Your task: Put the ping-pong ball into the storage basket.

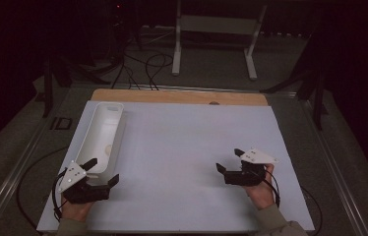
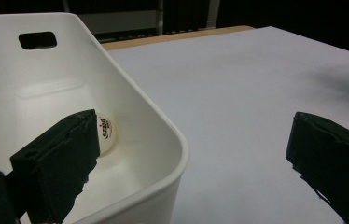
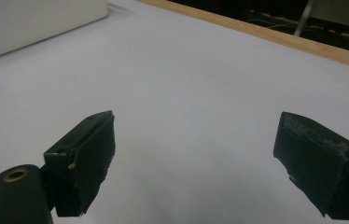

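Note:
A long white bin (image 1: 104,110) lies along the left side of the white table. A white ping-pong ball (image 2: 106,133) with a red and black logo rests inside it, also faintly seen in the high view (image 1: 107,148). My left gripper (image 1: 104,171) sits at the bin's near end, open, one jaw over the bin's near wall (image 2: 163,140) and the other over the table. My right gripper (image 1: 230,160) hovers low over the table at the right, open, with nothing between its jaws. Its fingers (image 3: 88,149) frame bare white surface.
The white table top (image 1: 192,147) has a wooden strip (image 1: 182,96) along its far edge. Beyond it stand a white frame stand (image 1: 216,29) and dark cables on the floor (image 1: 147,66). A metal rail (image 1: 19,162) runs along the table's left side.

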